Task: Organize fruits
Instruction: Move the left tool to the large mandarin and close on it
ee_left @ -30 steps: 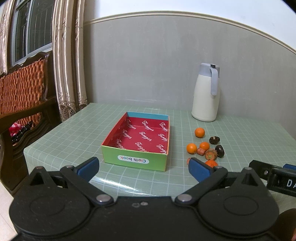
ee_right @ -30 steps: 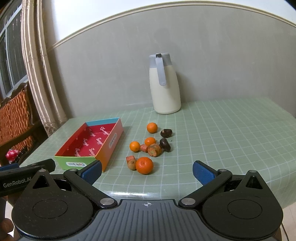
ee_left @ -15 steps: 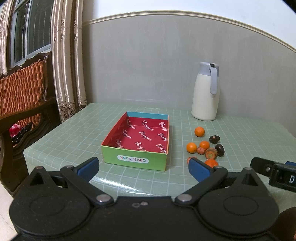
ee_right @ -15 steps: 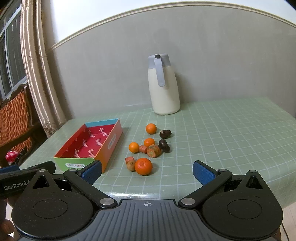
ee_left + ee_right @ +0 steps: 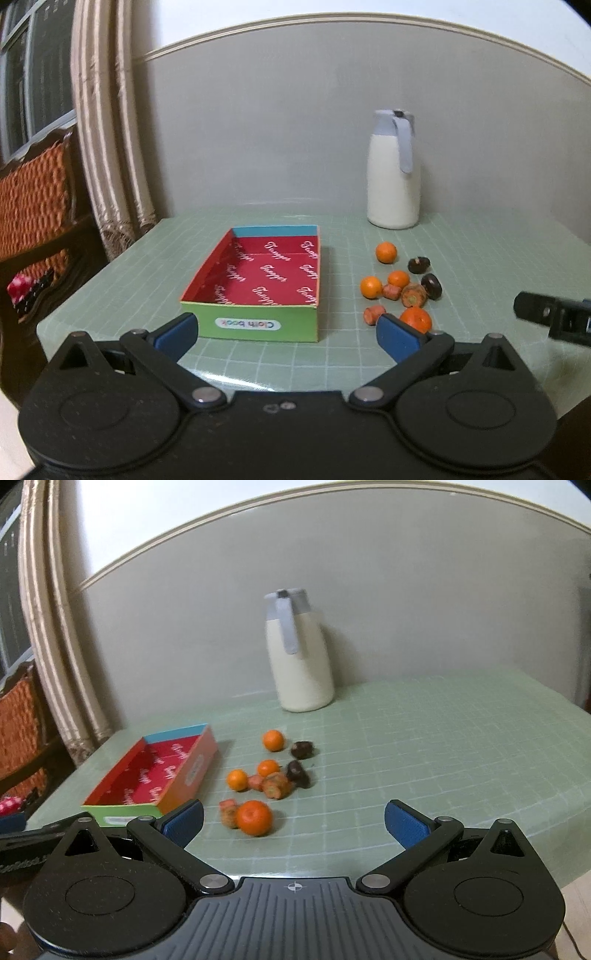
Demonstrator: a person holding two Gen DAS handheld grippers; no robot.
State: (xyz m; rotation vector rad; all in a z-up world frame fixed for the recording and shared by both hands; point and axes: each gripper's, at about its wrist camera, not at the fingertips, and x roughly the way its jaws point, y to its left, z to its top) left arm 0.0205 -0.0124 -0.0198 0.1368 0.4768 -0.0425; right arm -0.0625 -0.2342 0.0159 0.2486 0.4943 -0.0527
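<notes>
Near the worktop's (image 5: pixel 424 738) front edge we see both left tongs (image 5: pixel 286 334) and right tongs (image 5: pixel 293 821) held apart, gripping nothing. Beyond lie the scattered fruits (image 5: pixel 255 818) beside the box (image 5: pixel 258 280); a jug (image 5: pixel 301 653) stands at the far edge.

The left gripper (image 5: pixel 284 334) has a matte black body with two round discs, silver pivot screws on angled black link arms, and blue padded fingers (image 5: pixel 397 338). The right gripper (image 5: pixel 293 821) looks alike, but its centre plate is ribbed dark grey with a small white crosshair mark.
</notes>
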